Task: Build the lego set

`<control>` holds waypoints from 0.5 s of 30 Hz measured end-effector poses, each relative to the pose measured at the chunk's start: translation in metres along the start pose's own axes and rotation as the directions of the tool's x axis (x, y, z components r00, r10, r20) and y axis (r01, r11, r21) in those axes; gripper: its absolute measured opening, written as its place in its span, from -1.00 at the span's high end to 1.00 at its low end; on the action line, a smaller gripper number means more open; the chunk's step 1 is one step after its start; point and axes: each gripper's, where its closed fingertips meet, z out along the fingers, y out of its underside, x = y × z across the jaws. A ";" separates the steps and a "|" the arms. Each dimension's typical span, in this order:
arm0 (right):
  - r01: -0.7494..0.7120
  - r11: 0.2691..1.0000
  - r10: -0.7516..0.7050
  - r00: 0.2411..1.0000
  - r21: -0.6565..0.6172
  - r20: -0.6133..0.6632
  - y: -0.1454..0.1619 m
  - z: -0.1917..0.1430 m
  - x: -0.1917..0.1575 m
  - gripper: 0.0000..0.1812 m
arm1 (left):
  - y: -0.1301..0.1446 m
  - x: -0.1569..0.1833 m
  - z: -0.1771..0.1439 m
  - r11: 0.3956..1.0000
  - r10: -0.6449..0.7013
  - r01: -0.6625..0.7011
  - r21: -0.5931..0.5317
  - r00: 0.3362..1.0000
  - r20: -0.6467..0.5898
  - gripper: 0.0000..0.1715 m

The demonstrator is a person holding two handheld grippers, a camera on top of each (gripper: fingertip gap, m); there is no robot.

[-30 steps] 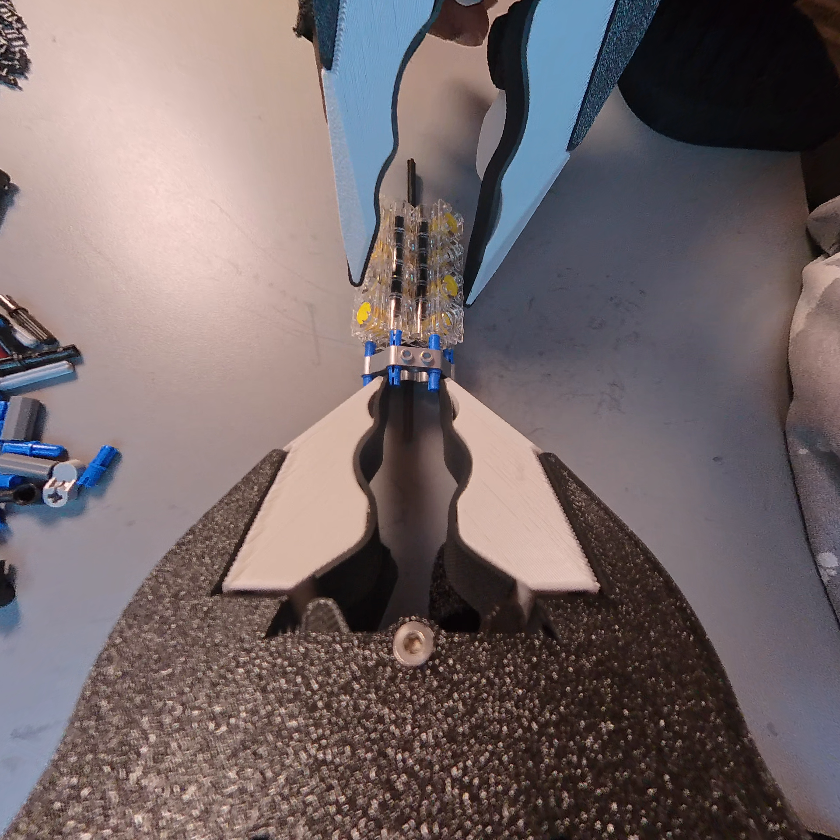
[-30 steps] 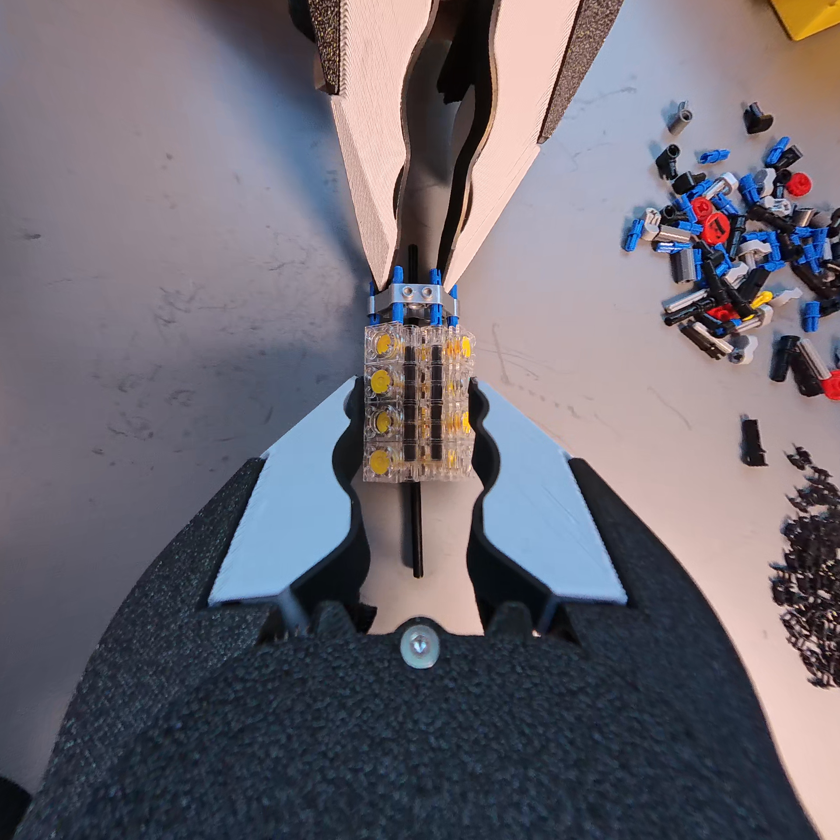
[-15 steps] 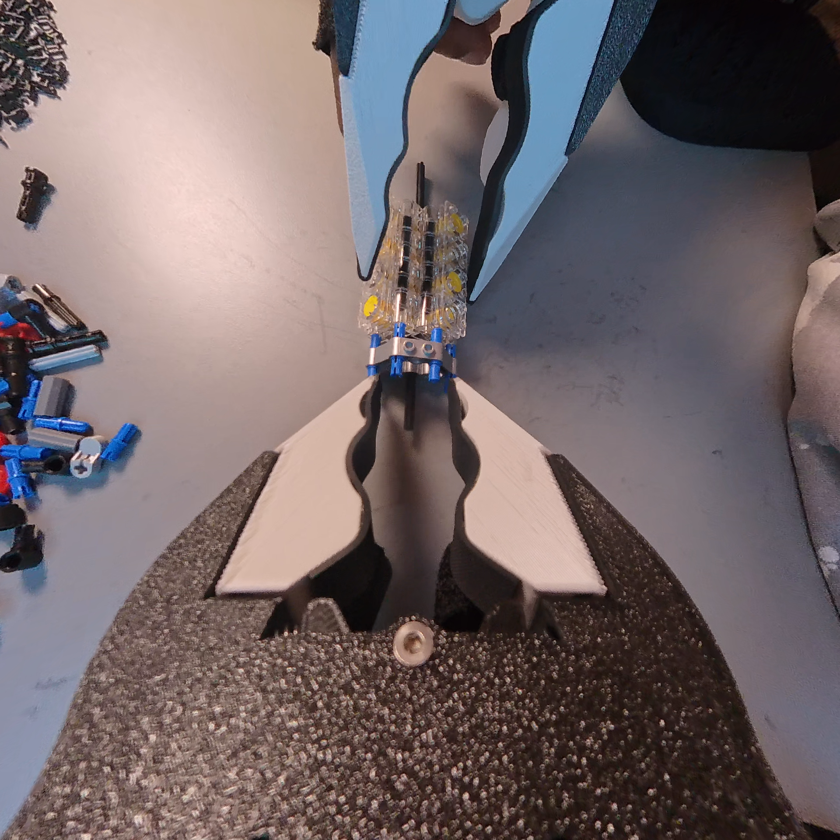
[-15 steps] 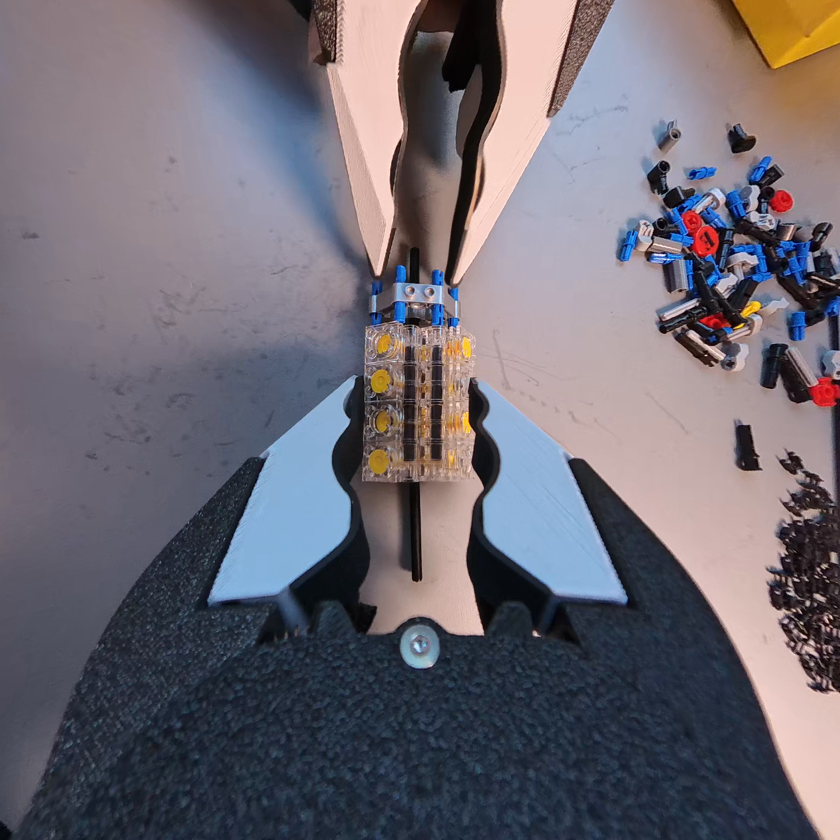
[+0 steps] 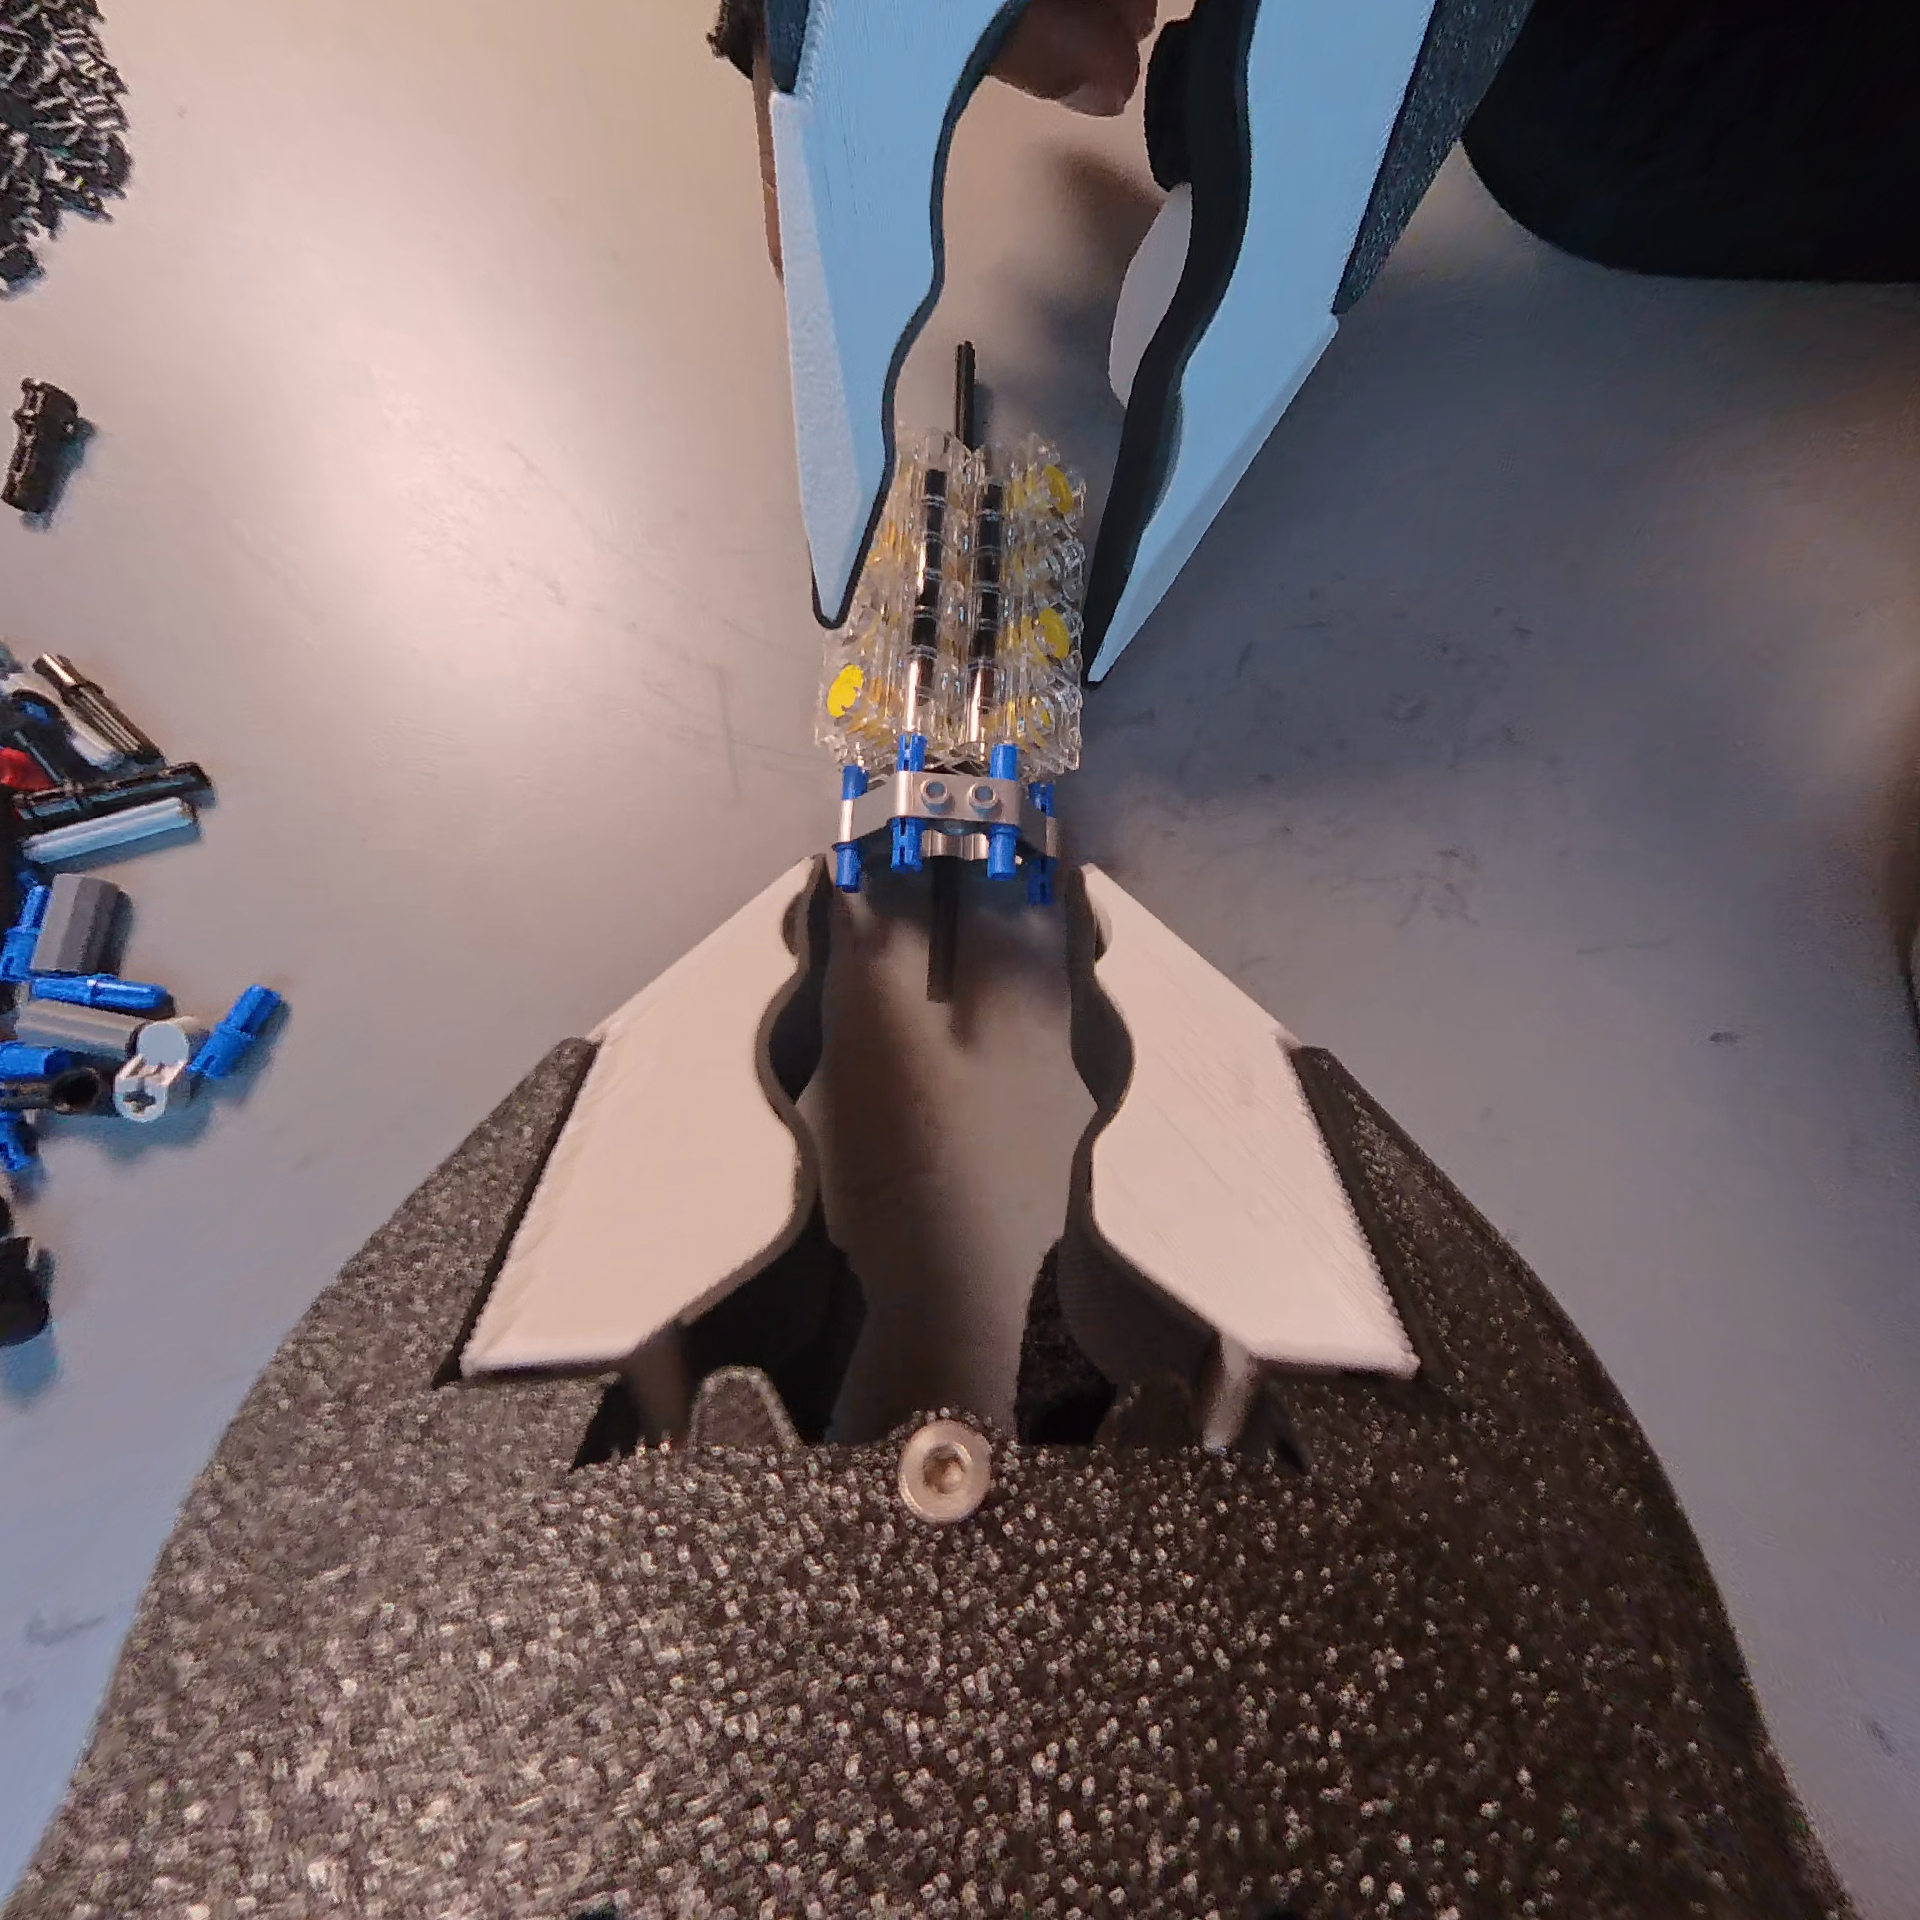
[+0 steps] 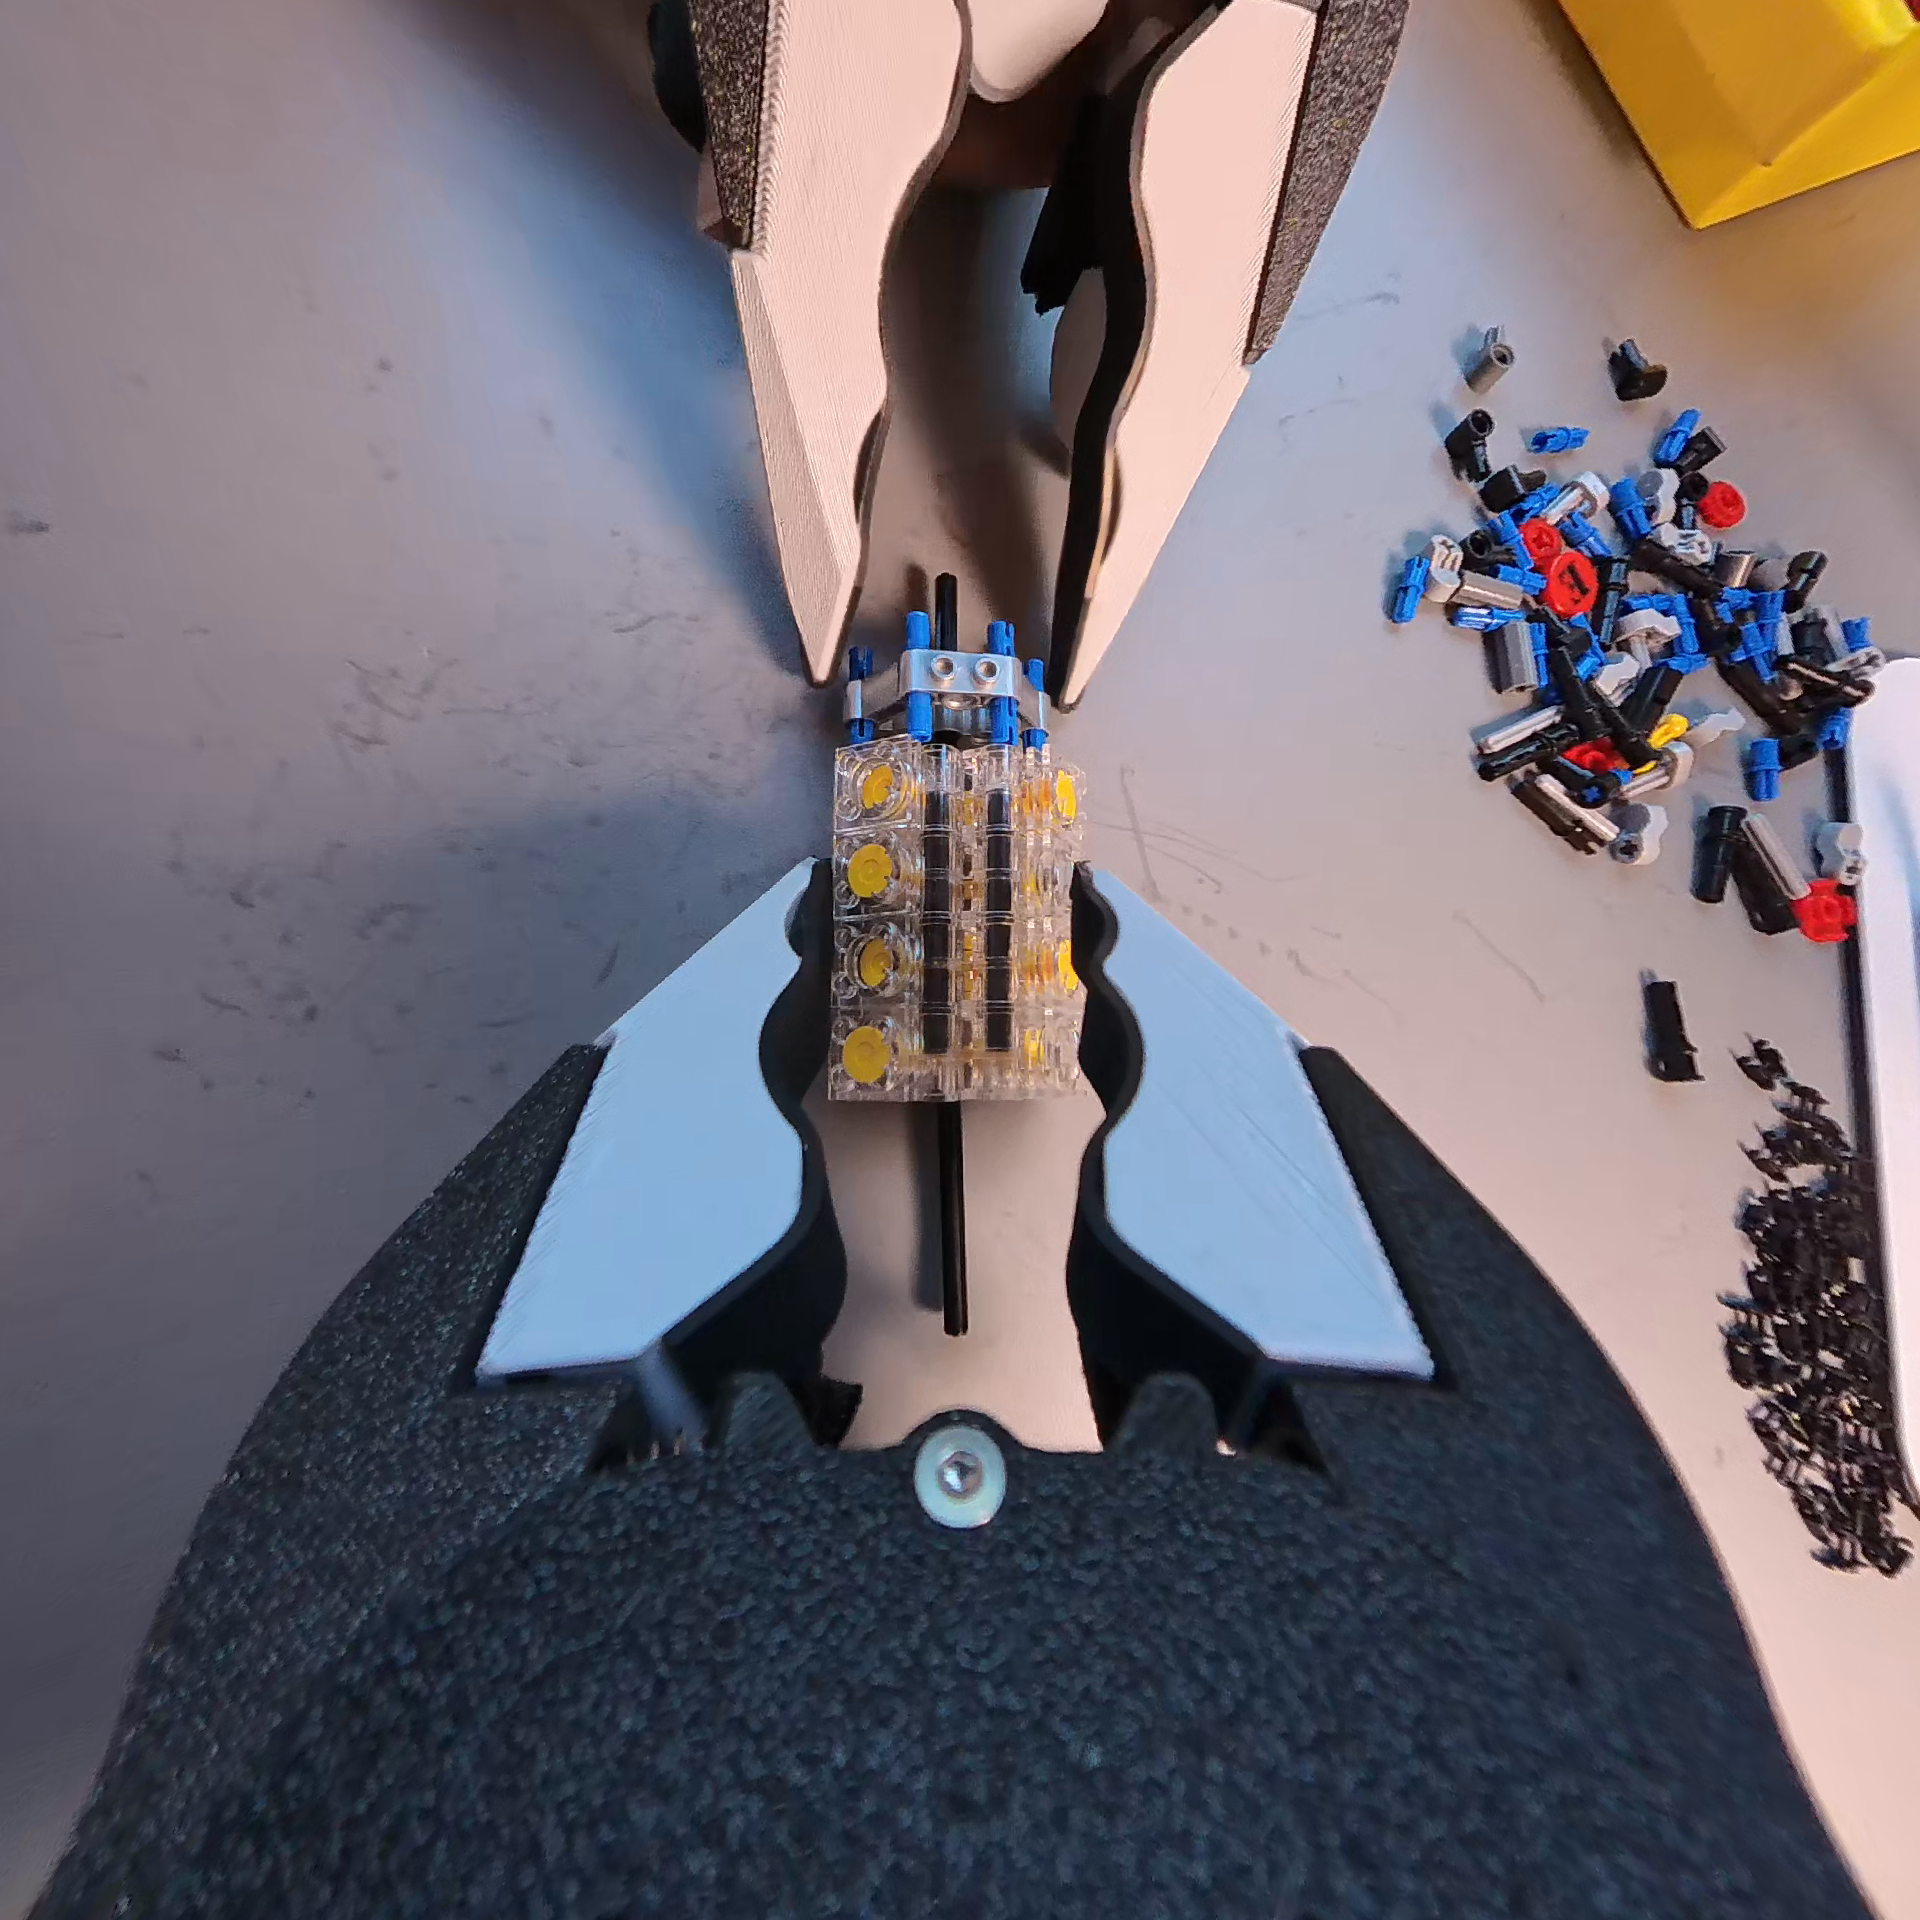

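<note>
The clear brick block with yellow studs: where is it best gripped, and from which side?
Grip the clear brick block across its flat long sides, coming from the bare-axle end, as the right gripper does; the other end carries fragile blue pins.

Looks like a hobby or lab workbench to me. A scuffed grey tabletop [image 6: 364,727] is carrying a loose heap of small plastic construction pieces [image 6: 1642,665] in blue, black, red and grey, with a pile of tiny black links [image 6: 1818,1299] lying nearby. A yellow bin [image 6: 1766,94] is sitting at the far corner.
</note>
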 end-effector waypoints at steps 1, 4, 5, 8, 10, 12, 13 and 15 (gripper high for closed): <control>0.000 1.000 0.000 1.000 -0.003 0.003 0.000 0.000 0.000 0.52 | 0.000 0.001 0.000 1.000 -0.002 0.002 0.005 1.000 -0.005 0.50; 0.002 1.000 -0.002 1.000 -0.009 0.010 -0.001 0.001 0.000 0.53 | 0.000 0.000 0.001 1.000 -0.005 0.005 0.015 1.000 -0.002 0.52; 0.001 1.000 -0.001 1.000 -0.010 0.012 -0.001 0.001 0.000 0.52 | 0.000 0.000 0.001 1.000 -0.003 0.003 0.014 1.000 -0.003 0.52; 0.002 1.000 -0.001 1.000 -0.011 0.016 -0.001 0.001 0.000 0.52 | -0.001 0.000 0.001 1.000 -0.001 0.001 0.009 1.000 -0.009 0.52; -0.003 1.000 0.003 1.000 -0.009 0.016 -0.001 0.001 0.000 0.52 | -0.001 0.000 0.000 1.000 -0.010 0.010 0.009 1.000 -0.017 0.52; -0.005 1.000 0.005 1.000 -0.004 0.013 -0.001 0.001 0.000 0.53 | -0.001 0.000 0.000 1.000 -0.013 0.013 0.006 1.000 -0.023 0.53; -0.008 1.000 0.008 1.000 0.001 0.011 -0.001 0.001 0.000 0.53 | -0.001 0.000 0.000 1.000 -0.010 0.010 0.001 1.000 -0.024 0.53; -0.014 1.000 0.014 1.000 0.012 0.010 -0.001 0.001 0.000 0.52 | 0.000 0.000 0.000 1.000 -0.006 0.006 -0.008 1.000 -0.029 0.53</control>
